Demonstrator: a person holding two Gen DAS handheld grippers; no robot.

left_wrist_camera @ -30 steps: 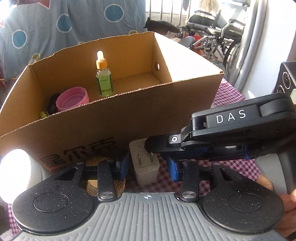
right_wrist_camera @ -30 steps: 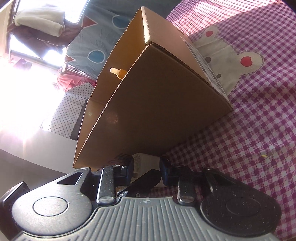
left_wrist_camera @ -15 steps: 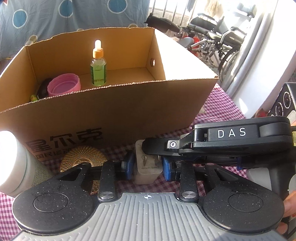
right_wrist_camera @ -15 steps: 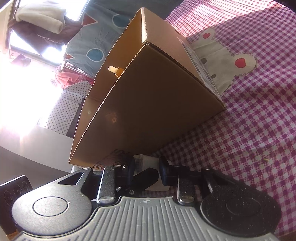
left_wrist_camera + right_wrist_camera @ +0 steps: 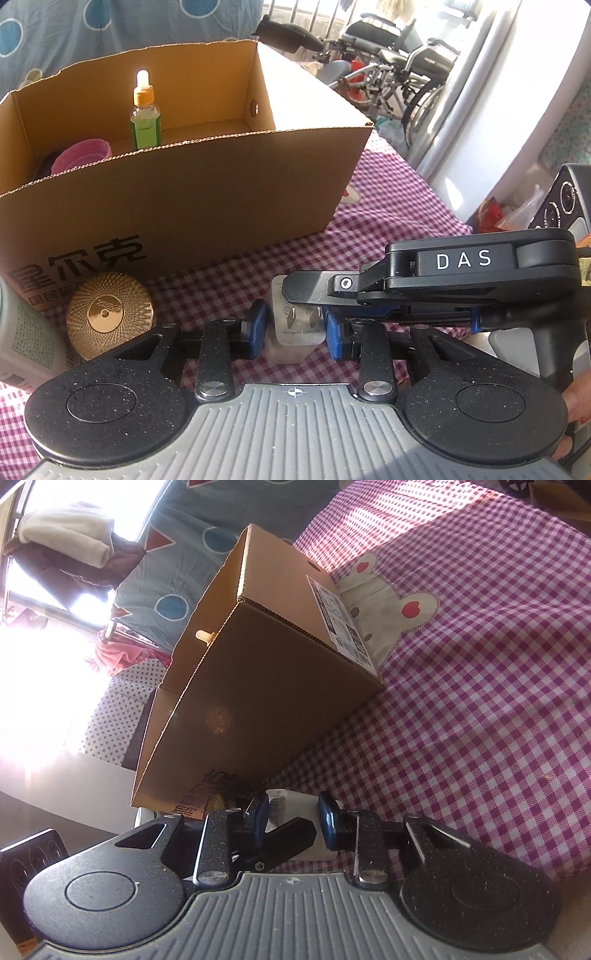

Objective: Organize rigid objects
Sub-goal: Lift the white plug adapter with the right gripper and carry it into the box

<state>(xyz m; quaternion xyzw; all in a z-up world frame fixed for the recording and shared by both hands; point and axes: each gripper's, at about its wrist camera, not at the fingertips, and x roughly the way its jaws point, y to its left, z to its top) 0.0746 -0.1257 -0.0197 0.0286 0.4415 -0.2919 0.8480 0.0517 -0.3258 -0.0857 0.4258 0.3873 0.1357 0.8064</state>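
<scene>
Two grippers on one charger, beside the box

The cardboard box [image 5: 184, 206] stands close behind on the table [image 5: 388, 206], so a low lift could catch its near wall. The left gripper [image 5: 295, 332] has just been closing, and its nearly closed jaws sit against the sides of the white charger [image 5: 295, 325]. The right gripper [image 5: 291, 812], equally narrow, clamps the same charger crosswise. If both pull in different directions, it may twist free and fall by the gold lid [image 5: 109, 314]. The small prongs [image 5: 301, 315] face up near a finger and could snag.
</scene>
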